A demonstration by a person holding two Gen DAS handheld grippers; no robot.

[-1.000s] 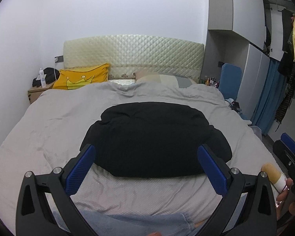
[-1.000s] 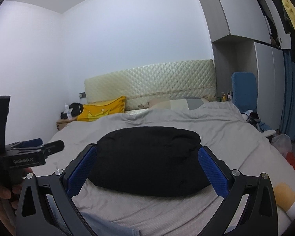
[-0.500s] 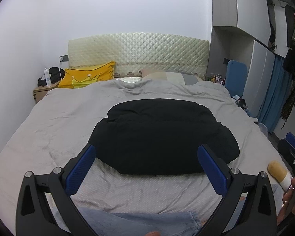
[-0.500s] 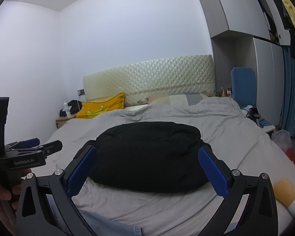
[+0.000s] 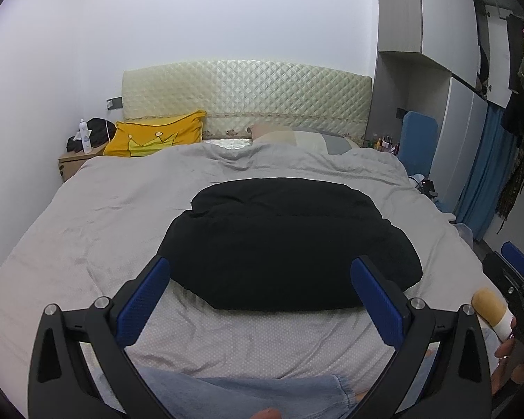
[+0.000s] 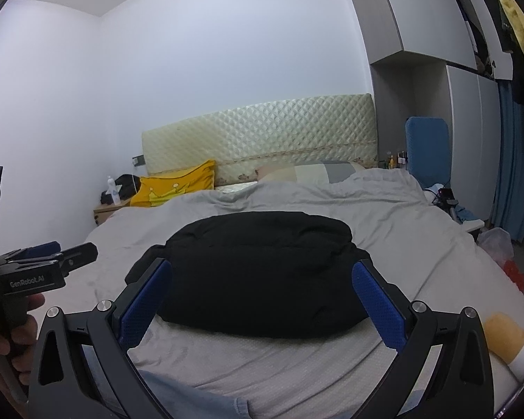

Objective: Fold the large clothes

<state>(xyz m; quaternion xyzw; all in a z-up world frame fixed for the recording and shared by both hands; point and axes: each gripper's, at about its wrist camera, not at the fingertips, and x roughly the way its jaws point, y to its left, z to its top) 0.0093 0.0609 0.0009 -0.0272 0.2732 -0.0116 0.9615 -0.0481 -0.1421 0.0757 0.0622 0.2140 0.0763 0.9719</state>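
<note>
A black padded garment lies in a folded, puffy bundle in the middle of the grey bed; it also shows in the right wrist view. My left gripper is open and empty, held above the bed's near end, short of the garment. My right gripper is open and empty too, at about the same distance. The left gripper's body shows at the left edge of the right wrist view.
A yellow pillow and a pale pillow lie by the quilted headboard. A nightstand stands back left. A yellow plush toy lies at the bed's right corner. Wardrobe and hanging clothes are at right.
Both grippers have tilted and shifted slightly, so the bed and garment sit a little differently in view. The garment has not moved and both grippers stay open.
</note>
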